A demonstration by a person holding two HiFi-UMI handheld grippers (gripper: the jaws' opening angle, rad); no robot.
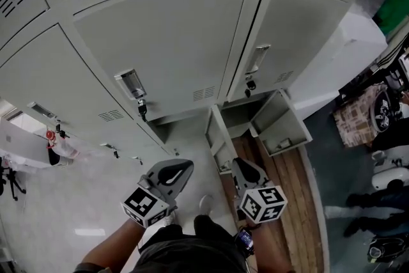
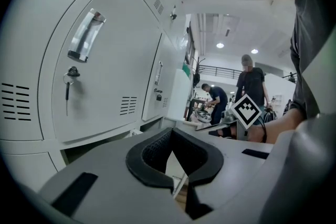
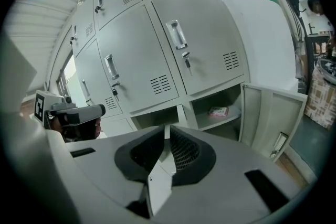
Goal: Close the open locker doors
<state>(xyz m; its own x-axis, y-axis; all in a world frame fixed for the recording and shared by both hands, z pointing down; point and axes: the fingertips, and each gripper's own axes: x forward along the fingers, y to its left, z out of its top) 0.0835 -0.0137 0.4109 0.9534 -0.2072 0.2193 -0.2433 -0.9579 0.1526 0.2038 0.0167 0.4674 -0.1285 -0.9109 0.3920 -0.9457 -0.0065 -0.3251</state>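
A bank of grey lockers (image 1: 172,41) stands ahead, and two bottom compartments are open. The left open door (image 1: 220,144) juts toward me edge-on. The right open door (image 1: 281,128) swings out to the right. In the right gripper view that right door (image 3: 273,118) stands beside a shelf holding a small pink packet (image 3: 218,111), and the left door (image 3: 157,181) shows through the hollow between the jaws. My left gripper (image 1: 188,165) (image 2: 170,131) is shut and empty. My right gripper (image 1: 238,163) (image 3: 167,128) is also shut, hovering just right of the left door's outer end.
Keys hang in the locks of the closed doors (image 1: 142,109). A wooden floor strip (image 1: 281,188) runs under the open doors. Boxes and gear (image 1: 364,115) crowd the right side. Two people (image 2: 252,81) stand far off in the left gripper view.
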